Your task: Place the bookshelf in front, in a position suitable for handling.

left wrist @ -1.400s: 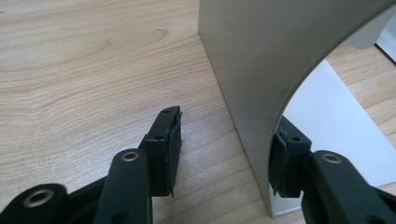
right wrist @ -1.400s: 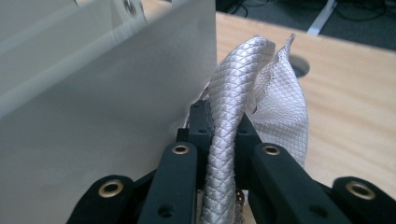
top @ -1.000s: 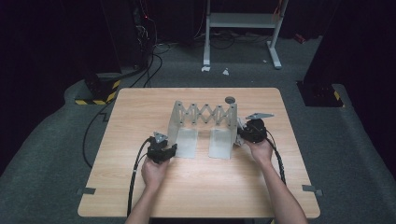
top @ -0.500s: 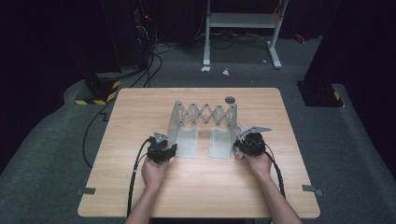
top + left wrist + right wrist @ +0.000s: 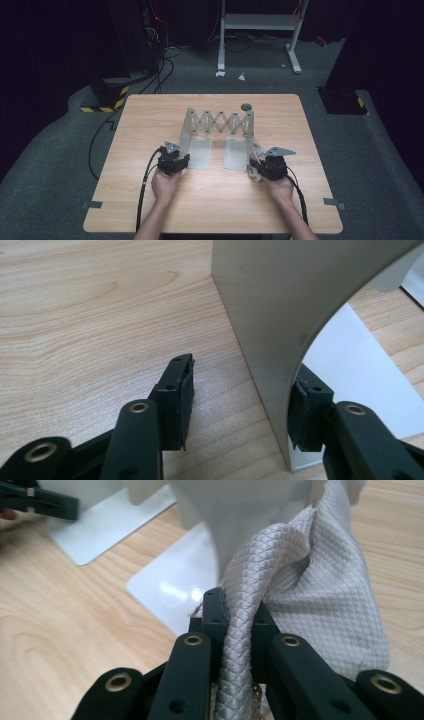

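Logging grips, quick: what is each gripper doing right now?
Left gripper: open, jaws either side of the rack's upright.
Right gripper: shut on the grey cloth.

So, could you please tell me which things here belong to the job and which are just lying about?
In the job:
- grey cloth, pinched in the right claw
- folding rack, its left upright between the left claw jaws

Lying about:
- dark round disc

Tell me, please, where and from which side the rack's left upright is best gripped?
Probably low on the upright's near edge, from the person's side, one jaw on each face. It is a thin flat panel standing upright on a white base plate, so the faces suit the pads. The left gripper already straddles that edge with open jaws.
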Demonstrator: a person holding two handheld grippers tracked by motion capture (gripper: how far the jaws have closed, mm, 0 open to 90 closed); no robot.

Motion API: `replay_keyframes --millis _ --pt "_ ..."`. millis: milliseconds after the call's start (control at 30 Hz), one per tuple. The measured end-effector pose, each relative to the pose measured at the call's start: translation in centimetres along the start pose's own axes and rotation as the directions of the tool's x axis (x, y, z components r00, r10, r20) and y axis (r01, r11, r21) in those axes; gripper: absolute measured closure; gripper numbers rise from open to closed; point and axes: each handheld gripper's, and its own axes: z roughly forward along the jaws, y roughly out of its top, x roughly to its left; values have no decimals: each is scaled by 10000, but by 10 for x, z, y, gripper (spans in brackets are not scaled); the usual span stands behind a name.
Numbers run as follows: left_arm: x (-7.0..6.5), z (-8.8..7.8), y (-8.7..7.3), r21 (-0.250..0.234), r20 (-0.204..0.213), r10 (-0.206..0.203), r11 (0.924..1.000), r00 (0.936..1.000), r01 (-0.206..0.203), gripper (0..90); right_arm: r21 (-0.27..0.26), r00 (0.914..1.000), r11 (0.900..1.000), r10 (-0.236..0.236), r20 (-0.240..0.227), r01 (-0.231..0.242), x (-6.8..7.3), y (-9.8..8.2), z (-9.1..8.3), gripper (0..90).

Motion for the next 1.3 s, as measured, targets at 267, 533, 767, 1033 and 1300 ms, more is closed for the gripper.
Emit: replay_keyframes --millis 267,533,767,1033,1300 --pt "0 0 0 6 -6 12 10000 10000 -12 513 -303 9995 9994 -157 -257 149 16 -6 -13 836" --pt "0 0 0 3 -21 -6 10000 10000 6 513 -484 9980 9983 -362 -520 337 28 -6 -17 836" --pt "0 0 0 4 -21 -8 10000 10000 8 513 -762 9961 9958 -567 -682 514 39 -3 -22 836" --pt "0 0 0 8 -23 -10 10000 10000 10 513 -940 9937 9933 -746 -840 666 48 4 -17 836" --pt "0 0 0 3 -19 -15 10000 10000 15 513 -826 9945 9933 -857 -596 806 50 7 -3 835"
